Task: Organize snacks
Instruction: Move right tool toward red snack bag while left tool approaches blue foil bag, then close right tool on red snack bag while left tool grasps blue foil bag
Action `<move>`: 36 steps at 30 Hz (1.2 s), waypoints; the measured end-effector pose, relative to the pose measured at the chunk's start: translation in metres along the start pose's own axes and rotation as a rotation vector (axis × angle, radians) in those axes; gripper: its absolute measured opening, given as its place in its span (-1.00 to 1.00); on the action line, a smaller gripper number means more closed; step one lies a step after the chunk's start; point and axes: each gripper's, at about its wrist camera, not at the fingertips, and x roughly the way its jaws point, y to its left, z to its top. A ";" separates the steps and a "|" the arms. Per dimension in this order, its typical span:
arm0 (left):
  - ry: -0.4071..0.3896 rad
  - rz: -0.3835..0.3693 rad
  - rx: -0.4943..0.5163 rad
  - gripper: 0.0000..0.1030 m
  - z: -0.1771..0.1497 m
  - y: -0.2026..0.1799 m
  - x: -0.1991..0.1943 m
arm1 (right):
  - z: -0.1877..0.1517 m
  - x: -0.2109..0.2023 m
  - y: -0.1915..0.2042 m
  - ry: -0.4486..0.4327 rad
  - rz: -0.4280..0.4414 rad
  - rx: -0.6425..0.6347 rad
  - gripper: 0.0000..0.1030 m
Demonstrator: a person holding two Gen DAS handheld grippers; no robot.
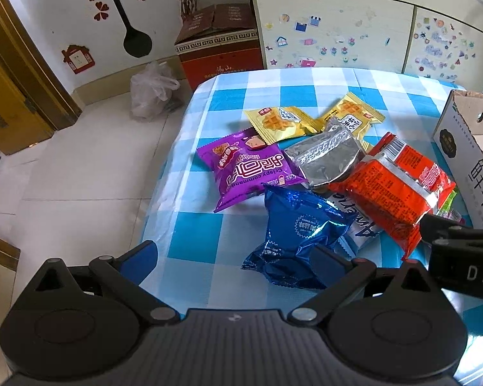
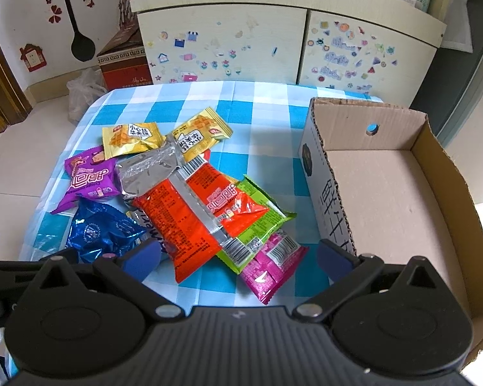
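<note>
Right wrist view: the right gripper (image 2: 238, 252) has its blue-tipped jaws spread wide and empty, poised low over the near end of a snack heap. Between the tips lie an orange-red foil packet (image 2: 190, 222) turned print-side down, a lime-green packet (image 2: 257, 225) and a magenta packet (image 2: 273, 267) bearing barcodes. Beyond sit a plain silver pouch (image 2: 148, 173), a purple packet (image 2: 90, 180) lettered "Crispy", and two yellow waffle-biscuit packets (image 2: 128, 136) with Chinese print. An open, empty corrugated cardboard box (image 2: 386, 199), Chinese characters on its white outer wall, stands just right of the heap on the blue-and-white checked tablecloth (image 2: 267, 112).

Left wrist view: the left gripper (image 1: 236, 259), likewise wide and empty, hovers at the table's near edge with its right tip touching a crumpled dark-blue foil packet (image 1: 293, 241).
</note>
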 end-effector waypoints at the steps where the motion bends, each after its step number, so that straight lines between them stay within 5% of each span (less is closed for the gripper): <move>1: -0.001 0.000 0.000 0.98 0.000 0.000 -0.001 | 0.000 -0.001 0.000 -0.001 0.003 0.000 0.98; 15: -0.021 -0.103 -0.084 1.00 0.009 0.024 -0.018 | 0.006 -0.024 -0.022 -0.076 0.183 0.014 0.98; 21: -0.019 -0.123 -0.202 1.00 0.015 0.053 -0.015 | 0.010 -0.033 -0.042 -0.094 0.265 0.068 0.98; 26: 0.015 -0.222 -0.290 1.00 0.012 0.064 -0.002 | 0.010 -0.035 -0.046 -0.134 0.285 0.042 0.98; 36: 0.008 -0.223 -0.206 1.00 0.006 0.043 0.016 | 0.000 -0.010 -0.032 -0.102 0.272 -0.098 0.97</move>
